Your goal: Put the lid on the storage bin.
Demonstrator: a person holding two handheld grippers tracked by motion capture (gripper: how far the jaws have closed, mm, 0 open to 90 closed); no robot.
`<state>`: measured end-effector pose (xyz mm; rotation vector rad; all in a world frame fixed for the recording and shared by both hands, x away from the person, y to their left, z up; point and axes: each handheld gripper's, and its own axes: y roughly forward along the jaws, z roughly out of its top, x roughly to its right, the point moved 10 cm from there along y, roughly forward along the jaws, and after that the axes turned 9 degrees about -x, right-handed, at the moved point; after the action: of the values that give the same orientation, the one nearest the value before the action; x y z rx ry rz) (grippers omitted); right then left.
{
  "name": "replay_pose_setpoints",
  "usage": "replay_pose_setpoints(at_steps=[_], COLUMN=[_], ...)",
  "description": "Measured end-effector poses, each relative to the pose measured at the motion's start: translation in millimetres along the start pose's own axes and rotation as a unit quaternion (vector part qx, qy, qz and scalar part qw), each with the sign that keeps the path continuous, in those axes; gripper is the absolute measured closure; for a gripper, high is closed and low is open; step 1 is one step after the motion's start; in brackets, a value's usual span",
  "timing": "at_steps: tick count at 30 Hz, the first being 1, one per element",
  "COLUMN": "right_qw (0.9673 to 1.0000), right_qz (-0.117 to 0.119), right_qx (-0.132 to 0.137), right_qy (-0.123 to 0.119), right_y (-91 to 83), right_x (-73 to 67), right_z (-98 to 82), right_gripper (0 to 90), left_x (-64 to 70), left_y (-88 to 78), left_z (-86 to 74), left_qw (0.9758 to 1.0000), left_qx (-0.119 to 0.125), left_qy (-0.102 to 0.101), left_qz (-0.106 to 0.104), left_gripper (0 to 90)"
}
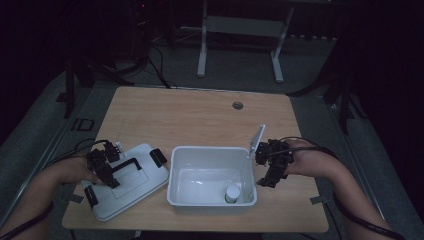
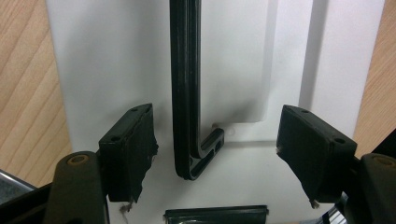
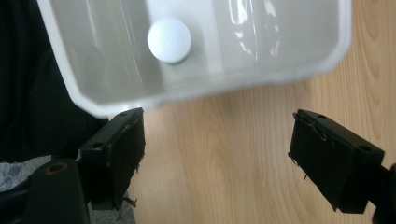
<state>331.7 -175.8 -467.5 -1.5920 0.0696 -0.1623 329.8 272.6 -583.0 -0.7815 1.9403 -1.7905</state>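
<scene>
An open white bin [image 1: 172, 175] stands at the middle front of the wooden table. A small white-capped bottle [image 1: 232, 193] stands upright in its front right corner. The bin's white lid [image 1: 137, 182] lies flat to its left, with a black handle [image 1: 125, 165] and black latches. My left gripper [image 1: 111, 179] hovers over the lid, open; its jaws stand either side of the black handle [image 2: 185, 84] without touching it. My right gripper [image 1: 267, 180] is open just right of the bin, over bare wood. In the right gripper view the bin [image 3: 261, 70] and the bottle's cap [image 3: 169, 40] lie beyond my jaws.
A white flap [image 1: 257, 140] stands up at the bin's far right corner. A round cable hole [image 1: 238, 105] sits near the table's far edge. Grey tape marks [image 1: 317, 200] lie near the front corners. A white desk frame [image 1: 201, 55] stands on the floor beyond.
</scene>
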Motion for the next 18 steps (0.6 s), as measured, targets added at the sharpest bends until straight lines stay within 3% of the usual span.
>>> replay_pose_setpoints(at_steps=[6,13,18], right_qw=[0.9998,0.9991,0.999], right_qz=[-0.006,-0.006,-0.008], right_qx=[-0.001,-0.005,-0.006], right_qy=[0.018,0.042,0.044], right_y=[2.1,21.2,33.3], right_x=[4.4,9.0,12.7], right_z=[-22.4,-45.3,-54.5], right_gripper=[17.7,17.7,17.7], left_x=[0.4,-1.5,-2.5], left_y=[-2.0,-2.5,-1.2], left_z=[0.7,0.3,-0.9], left_qw=[0.9997,0.9998,0.9998], left_qx=[0.005,0.011,0.011], left_qy=[-0.015,-0.018,-0.015], left_qz=[-0.015,-0.007,-0.005], left_gripper=[27.8,27.8,27.8])
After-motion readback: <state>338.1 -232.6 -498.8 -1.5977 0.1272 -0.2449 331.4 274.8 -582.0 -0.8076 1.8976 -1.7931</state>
